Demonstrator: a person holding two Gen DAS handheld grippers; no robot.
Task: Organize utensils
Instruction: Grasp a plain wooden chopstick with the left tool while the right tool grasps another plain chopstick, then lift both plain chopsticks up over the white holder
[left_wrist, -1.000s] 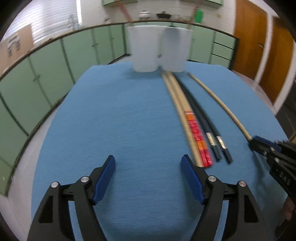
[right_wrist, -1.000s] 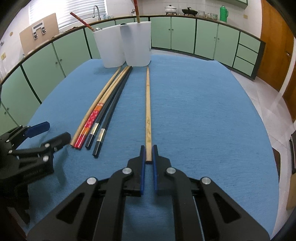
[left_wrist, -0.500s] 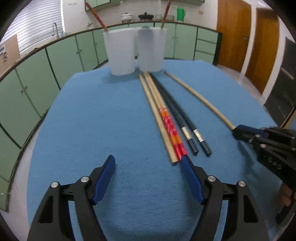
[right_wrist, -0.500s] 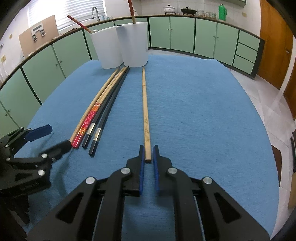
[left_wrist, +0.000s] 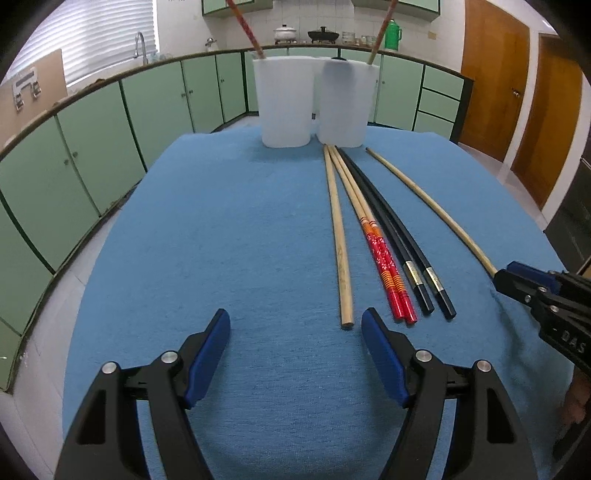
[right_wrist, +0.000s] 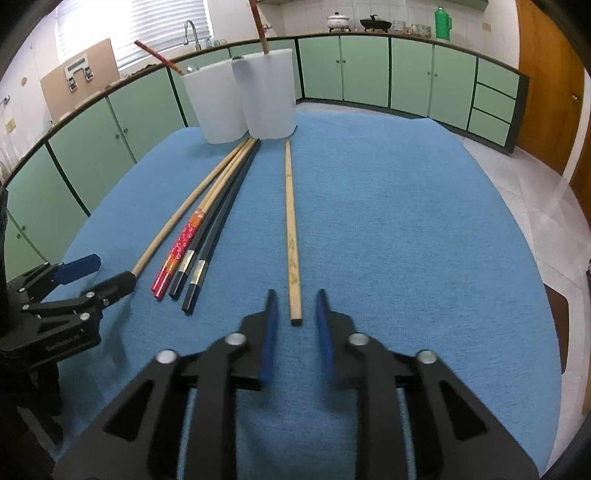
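Observation:
Several chopsticks lie on the blue cloth (left_wrist: 229, 229): a plain wooden one (left_wrist: 339, 240), a red patterned pair (left_wrist: 384, 262), a black pair (left_wrist: 406, 254), and a separate wooden one (right_wrist: 291, 236) off to the right. My left gripper (left_wrist: 295, 332) is open and empty, with the plain wooden chopstick's near end just ahead of its right finger. My right gripper (right_wrist: 294, 321) is open, its fingers either side of the separate chopstick's near end, not touching it. Two white cups (left_wrist: 286, 101) (left_wrist: 347, 103) stand at the far edge, each holding a red-ended chopstick.
Green cabinets (left_wrist: 92, 147) ring the room behind the table. Wooden doors (left_wrist: 495, 74) stand at the right. The cloth (right_wrist: 424, 240) right of the separate chopstick is bare.
My right gripper opened and let go of the separate wooden chopstick, which now lies on the cloth. My left gripper shifted so the chopstick bundle sits nearer its right finger.

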